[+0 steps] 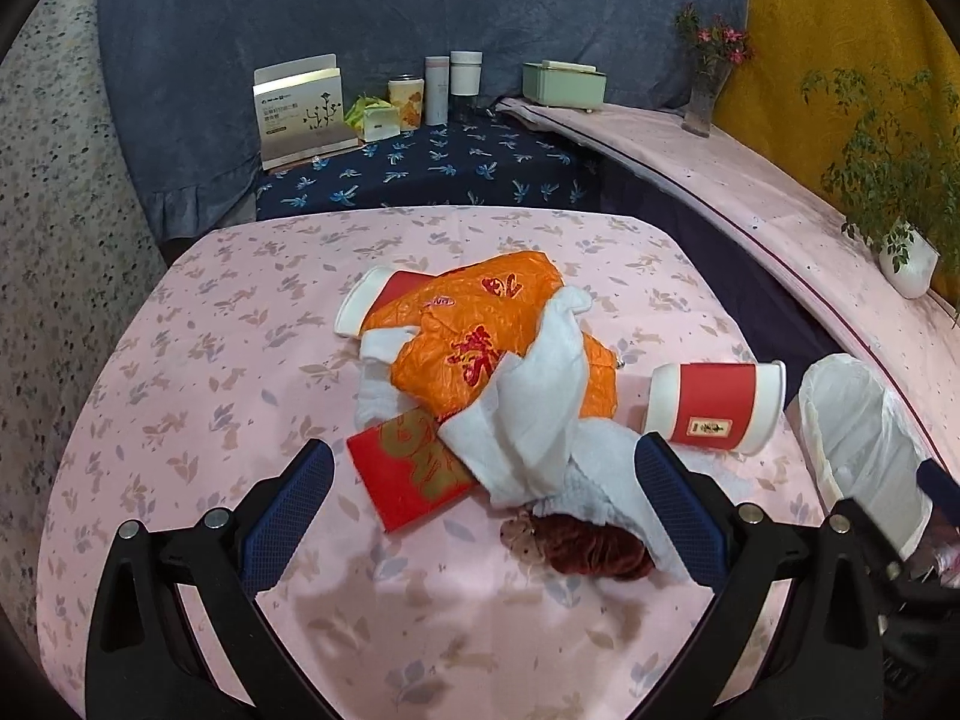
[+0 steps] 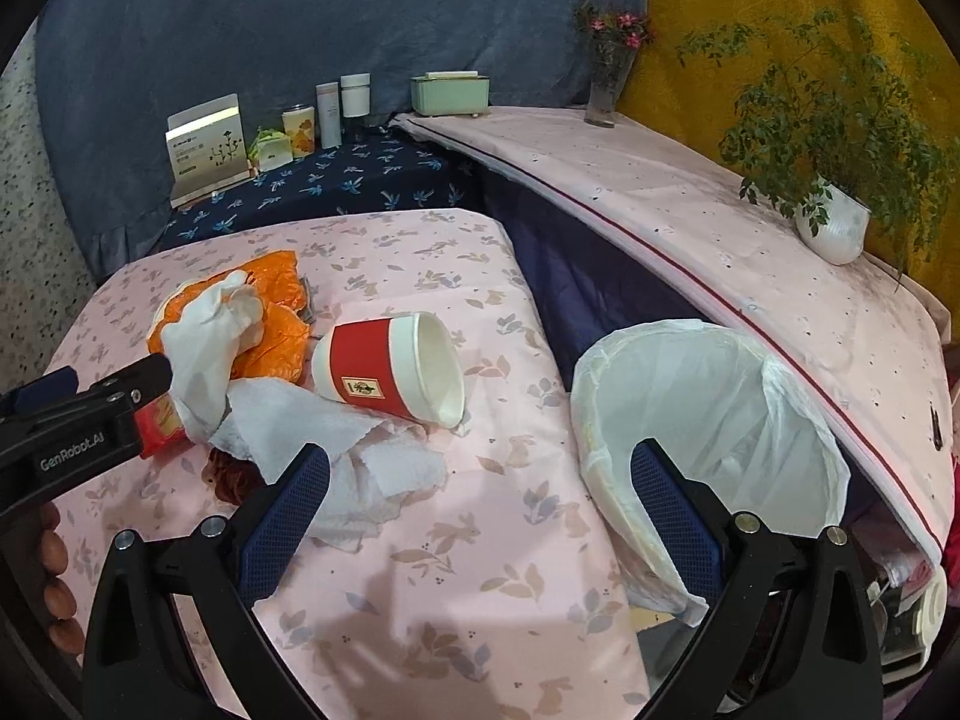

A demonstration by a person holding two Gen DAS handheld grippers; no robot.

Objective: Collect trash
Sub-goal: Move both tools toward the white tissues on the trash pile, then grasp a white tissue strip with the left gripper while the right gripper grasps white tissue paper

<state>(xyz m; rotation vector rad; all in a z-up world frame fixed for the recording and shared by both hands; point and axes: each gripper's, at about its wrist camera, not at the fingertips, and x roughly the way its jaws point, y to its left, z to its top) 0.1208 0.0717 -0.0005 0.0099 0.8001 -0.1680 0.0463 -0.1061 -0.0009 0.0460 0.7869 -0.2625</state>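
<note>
**A:** Where's the trash?

**B:** Heaped mid-table: orange bag [image 1: 480,324], tissues [image 1: 528,414], red packet [image 1: 408,468], brown scrap [image 1: 594,546], one cup [image 1: 714,414] on its side, another cup [image 1: 360,300] behind the bag. My left gripper [image 1: 485,507] hangs spread over the tissues, holding nothing.

**A:** And the right?

**B:** My right gripper [image 2: 480,516] is spread too, empty, between pile and lined bin [image 2: 720,420]. I'd say we're at the first grab; next, drop the left lower and pinch the tissue.

Far paper cup [image 1: 369,300] mostly hidden under orange bag [image 1: 480,330]; red packet [image 1: 408,474] partly under white tissue [image 1: 528,420]. Bin [image 2: 708,420] base cut off by right gripper [image 2: 480,492].
</note>
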